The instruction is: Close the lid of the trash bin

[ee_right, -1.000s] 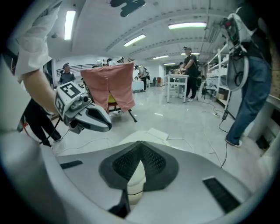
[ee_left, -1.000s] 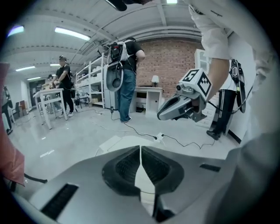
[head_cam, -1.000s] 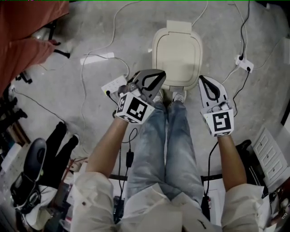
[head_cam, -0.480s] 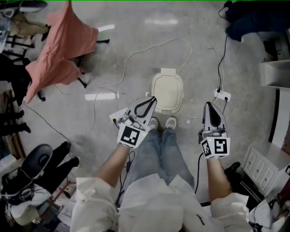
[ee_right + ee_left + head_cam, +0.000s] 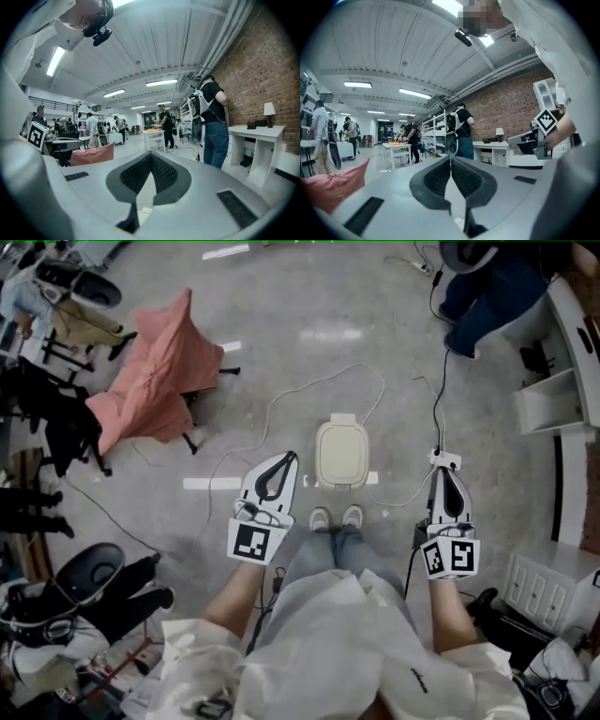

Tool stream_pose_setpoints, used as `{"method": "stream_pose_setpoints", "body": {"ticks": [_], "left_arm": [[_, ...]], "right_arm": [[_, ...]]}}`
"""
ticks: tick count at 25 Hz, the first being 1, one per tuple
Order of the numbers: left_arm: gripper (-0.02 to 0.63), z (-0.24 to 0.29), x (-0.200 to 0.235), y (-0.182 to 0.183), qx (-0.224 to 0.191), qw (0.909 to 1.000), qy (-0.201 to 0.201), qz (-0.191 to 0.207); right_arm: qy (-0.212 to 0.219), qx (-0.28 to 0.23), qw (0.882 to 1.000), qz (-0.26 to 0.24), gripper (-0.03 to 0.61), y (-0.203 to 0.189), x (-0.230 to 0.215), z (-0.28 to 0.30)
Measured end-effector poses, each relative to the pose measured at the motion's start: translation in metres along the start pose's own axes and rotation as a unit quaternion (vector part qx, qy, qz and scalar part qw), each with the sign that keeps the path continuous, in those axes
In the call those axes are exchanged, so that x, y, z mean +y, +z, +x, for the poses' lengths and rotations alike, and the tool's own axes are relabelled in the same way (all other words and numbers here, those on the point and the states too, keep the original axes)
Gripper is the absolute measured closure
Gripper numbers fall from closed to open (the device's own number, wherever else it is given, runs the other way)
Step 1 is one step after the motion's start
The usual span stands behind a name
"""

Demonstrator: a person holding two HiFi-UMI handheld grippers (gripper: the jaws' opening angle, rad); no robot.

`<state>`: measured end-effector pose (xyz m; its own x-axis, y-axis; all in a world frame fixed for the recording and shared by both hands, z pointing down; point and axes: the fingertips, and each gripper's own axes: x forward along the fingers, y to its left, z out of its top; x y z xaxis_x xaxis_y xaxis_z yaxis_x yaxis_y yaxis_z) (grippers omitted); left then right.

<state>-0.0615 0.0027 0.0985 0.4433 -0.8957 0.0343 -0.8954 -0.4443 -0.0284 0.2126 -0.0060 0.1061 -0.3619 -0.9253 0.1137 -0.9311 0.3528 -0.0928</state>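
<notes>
Visibly, the trash bin (image 5: 341, 454) lies right of the left hand-held gripper (image 5: 284, 458).

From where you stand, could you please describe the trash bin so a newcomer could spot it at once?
Look at the grey concrete floor, straight ahead of the person's shoes. The trash bin is the cream, rounded-square box there with its lid shut, the only bulky thing among thin white cables.

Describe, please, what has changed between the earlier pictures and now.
The left gripper and right gripper have risen from beside the trash bin and now point level into the room; the head view has drawn well back from the floor. Nothing was grasped or released. Both grippers stay shut and empty; the bin stays closed in its place.
</notes>
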Motion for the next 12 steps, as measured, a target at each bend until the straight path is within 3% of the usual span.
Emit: {"method": "stream_pose_setpoints", "body": {"ticks": [12], "left_arm": [[0.581, -0.052, 0.008, 0.076, -0.062, 0.9965, 0.045, 0.034]], "right_arm": [[-0.032, -0.058, 0.998, -0.008, 0.561, 0.057, -0.010, -0.056]]}}
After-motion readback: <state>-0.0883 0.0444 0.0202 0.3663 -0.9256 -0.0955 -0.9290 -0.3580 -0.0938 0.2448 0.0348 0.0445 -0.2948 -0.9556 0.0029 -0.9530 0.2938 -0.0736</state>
